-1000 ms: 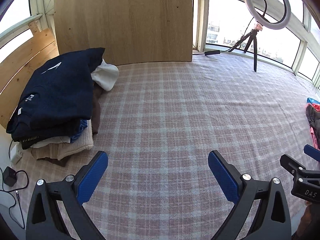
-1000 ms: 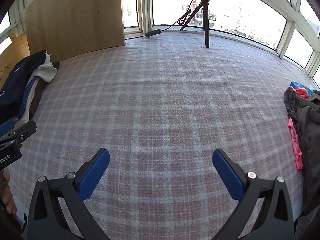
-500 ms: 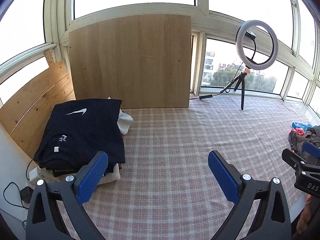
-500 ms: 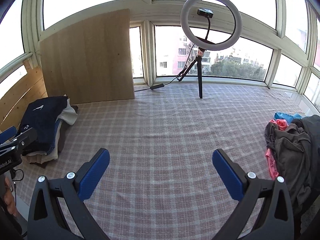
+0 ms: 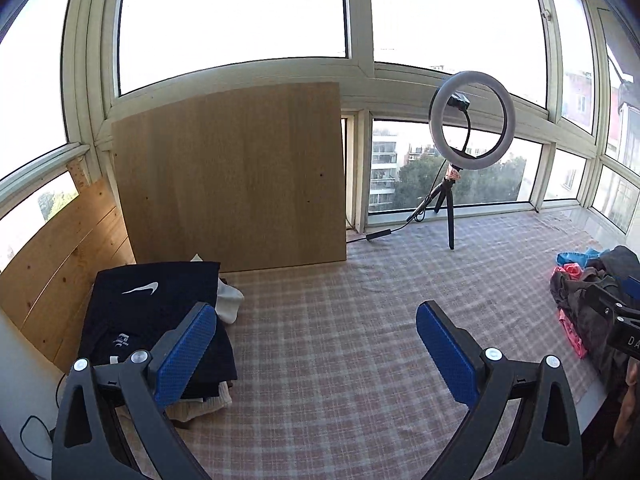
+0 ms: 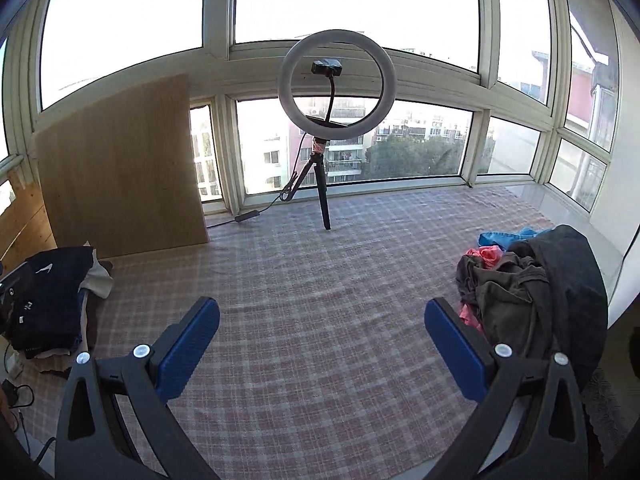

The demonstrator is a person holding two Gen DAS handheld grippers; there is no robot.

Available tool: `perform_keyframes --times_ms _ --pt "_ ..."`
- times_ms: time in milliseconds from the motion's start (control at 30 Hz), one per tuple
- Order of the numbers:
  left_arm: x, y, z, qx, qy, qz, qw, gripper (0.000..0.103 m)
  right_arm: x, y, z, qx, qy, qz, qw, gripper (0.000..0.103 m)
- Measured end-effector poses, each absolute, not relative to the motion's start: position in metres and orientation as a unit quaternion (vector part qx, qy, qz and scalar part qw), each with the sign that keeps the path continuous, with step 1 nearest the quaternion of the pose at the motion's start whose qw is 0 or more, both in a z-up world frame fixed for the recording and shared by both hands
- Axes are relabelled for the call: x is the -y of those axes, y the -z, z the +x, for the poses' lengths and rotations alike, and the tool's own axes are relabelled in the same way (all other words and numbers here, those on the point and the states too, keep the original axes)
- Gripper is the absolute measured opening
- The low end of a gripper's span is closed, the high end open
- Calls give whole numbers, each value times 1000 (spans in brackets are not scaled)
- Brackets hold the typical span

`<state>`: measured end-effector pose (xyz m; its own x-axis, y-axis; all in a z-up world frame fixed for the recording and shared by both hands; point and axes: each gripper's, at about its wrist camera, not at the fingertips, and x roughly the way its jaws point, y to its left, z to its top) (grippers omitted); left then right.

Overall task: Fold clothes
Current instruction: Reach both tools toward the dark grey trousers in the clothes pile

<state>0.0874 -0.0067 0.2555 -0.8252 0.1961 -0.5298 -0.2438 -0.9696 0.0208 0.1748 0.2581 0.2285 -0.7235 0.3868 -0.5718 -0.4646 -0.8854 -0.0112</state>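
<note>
A stack of folded clothes [image 5: 152, 320], topped by a navy shirt with a white swoosh, lies at the left of the plaid-covered surface [image 5: 340, 340]; it also shows in the right wrist view [image 6: 48, 300]. A heap of unfolded clothes [image 6: 532, 292], grey, pink and blue, lies at the right; it also shows in the left wrist view [image 5: 592, 304]. My left gripper [image 5: 316, 344] is open and empty, held above the surface beside the stack. My right gripper [image 6: 322, 336] is open and empty, left of the heap.
A ring light on a tripod [image 6: 332, 120] stands at the back by the windows, its cable [image 6: 256, 214] running left. A wooden board [image 5: 232, 176] leans against the window behind the stack. Wooden panelling [image 5: 52, 272] lines the left side.
Both grippers have lifted and tilted up away from the surface, so the windows and the whole surface have come into view. Both stayed open and empty.
</note>
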Motion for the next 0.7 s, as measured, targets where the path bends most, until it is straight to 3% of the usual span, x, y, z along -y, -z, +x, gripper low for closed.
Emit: perform_keyframes --times_ms 433,700 --pt "-84 -251 84 -70 -936 -275 210 101 -354 -210 237 -124 -893 -301 312 103" --pt "-135 -252 61 -63 -936 -282 203 101 -481 -200 284 -155 -858 -294 392 103"
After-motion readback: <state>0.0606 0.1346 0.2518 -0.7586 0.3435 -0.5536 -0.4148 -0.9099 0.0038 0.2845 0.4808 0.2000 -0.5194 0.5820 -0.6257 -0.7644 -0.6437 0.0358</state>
